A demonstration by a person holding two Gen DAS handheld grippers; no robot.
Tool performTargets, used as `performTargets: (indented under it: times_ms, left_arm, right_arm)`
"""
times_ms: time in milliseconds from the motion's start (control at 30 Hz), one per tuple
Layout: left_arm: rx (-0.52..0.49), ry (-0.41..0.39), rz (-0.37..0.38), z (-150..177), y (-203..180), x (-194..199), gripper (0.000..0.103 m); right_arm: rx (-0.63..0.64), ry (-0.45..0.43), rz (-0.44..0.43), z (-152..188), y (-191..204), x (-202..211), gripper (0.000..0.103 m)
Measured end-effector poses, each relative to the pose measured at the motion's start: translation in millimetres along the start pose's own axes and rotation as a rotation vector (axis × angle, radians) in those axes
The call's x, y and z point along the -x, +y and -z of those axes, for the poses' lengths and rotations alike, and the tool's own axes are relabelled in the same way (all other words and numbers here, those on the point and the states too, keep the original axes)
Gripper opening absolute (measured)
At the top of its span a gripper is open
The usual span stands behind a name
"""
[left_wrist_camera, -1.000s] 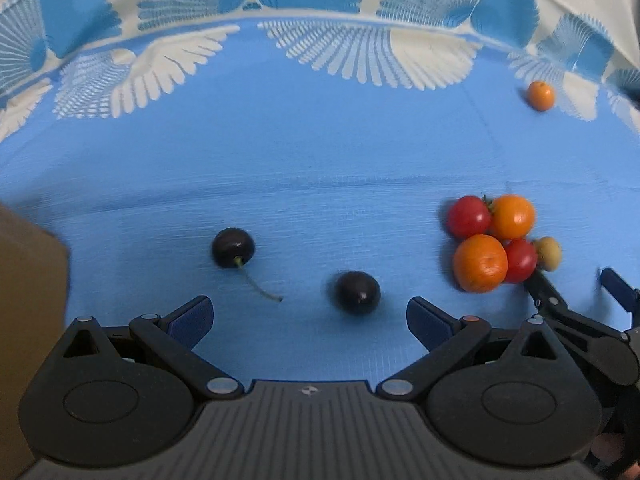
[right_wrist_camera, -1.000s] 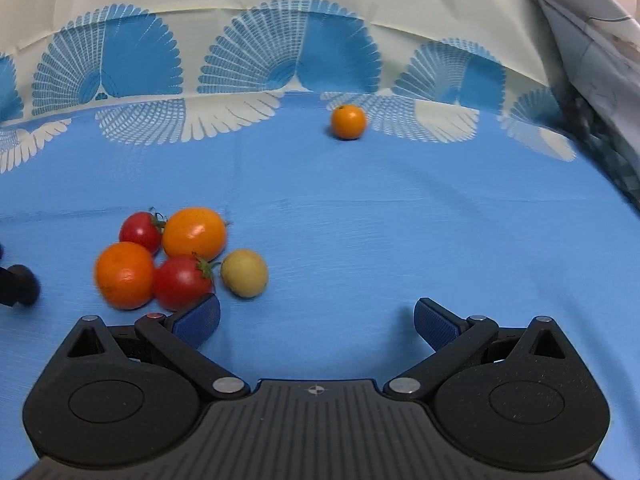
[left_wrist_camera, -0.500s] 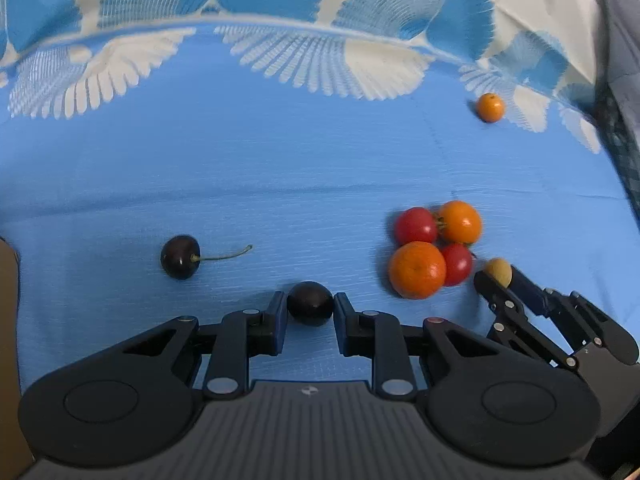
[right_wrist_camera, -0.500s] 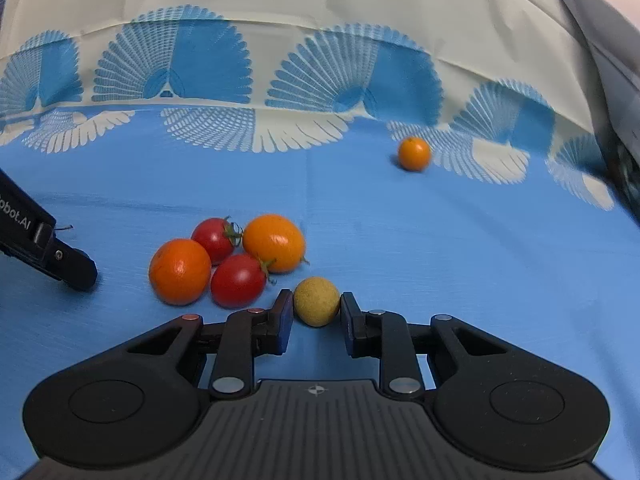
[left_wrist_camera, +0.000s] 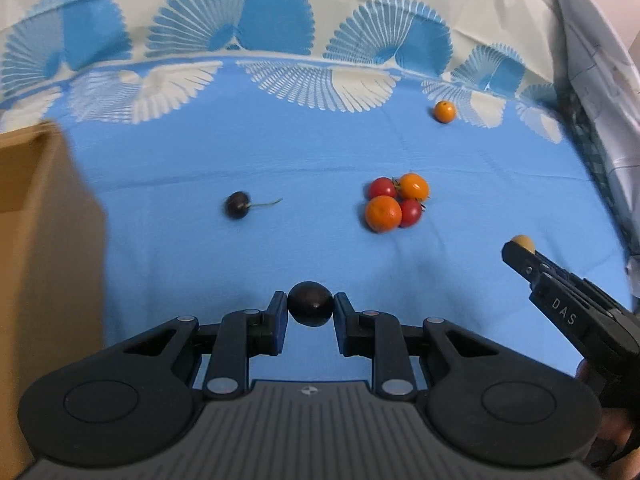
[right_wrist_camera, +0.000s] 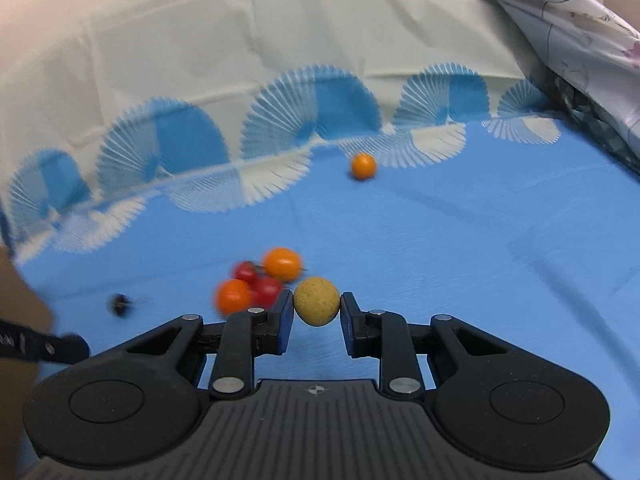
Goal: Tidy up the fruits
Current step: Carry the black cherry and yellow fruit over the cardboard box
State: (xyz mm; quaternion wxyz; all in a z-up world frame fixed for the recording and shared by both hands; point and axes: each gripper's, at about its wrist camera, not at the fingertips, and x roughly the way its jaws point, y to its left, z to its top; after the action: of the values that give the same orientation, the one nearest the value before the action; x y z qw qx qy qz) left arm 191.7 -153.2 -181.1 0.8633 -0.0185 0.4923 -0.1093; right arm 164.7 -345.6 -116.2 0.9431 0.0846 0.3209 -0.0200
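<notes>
Left claw (left_wrist_camera: 310, 309) pinches dark cherry (left_wrist_camera: 310, 309); right claw (right_wrist_camera: 316, 307) pinches yellow fruit (right_wrist_camera: 316, 306). Round, smooth fruit may slip out under jolts.

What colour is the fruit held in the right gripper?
Dull yellowish-tan, slightly speckled: the round fruit in the right gripper. Clearest in the right wrist view.

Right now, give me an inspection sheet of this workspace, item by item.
Surface: blue tablecloth with a fan-pattern border.
Job's things: dark fruit in the left claw; yellow-brown fruit in the right claw; stemmed cherry; cluster of four red and orange fruits; lone orange fruit far back.
Clutter: nothing seen.
Grippers: both claws shut on fruit, clear of the cloth.
Cables: nothing seen.
Surroundings: cardboard box at left; crumpled sheet at right.
</notes>
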Motion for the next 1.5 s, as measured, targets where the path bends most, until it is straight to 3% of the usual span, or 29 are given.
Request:
performTargets:
  times_ms: [200, 400, 633, 1000, 1500]
  left_arm:
    - [0.011, -0.044, -0.034, 33.9, 28.0, 85.9, 0.027]
    - [0.043, -0.065, -0.091, 77.4, 74.1, 156.7, 0.027]
    - [0.123, -0.081, -0.151, 137.8, 130.5, 221.8, 0.027]
    - [0.205, -0.141, -0.135, 202.1, 174.0, 275.2, 0.027]
    - [0.254, -0.203, -0.105, 221.5, 187.3, 298.4, 0.027]
  right_arm:
    - [0.033, 0.017, -0.156, 16.6, 54.9, 79.9, 0.026]
    - [0.1, 0.12, -0.338, 41.8, 117.6, 141.0, 0.026]
    - [0.196, 0.142, -0.458, 63.9, 178.8, 203.4, 0.026]
    - [0.282, 0.108, -0.456, 83.9, 222.9, 258.7, 0.026]
    - [0.348, 0.074, -0.434, 90.8, 243.7, 283.0, 0.026]
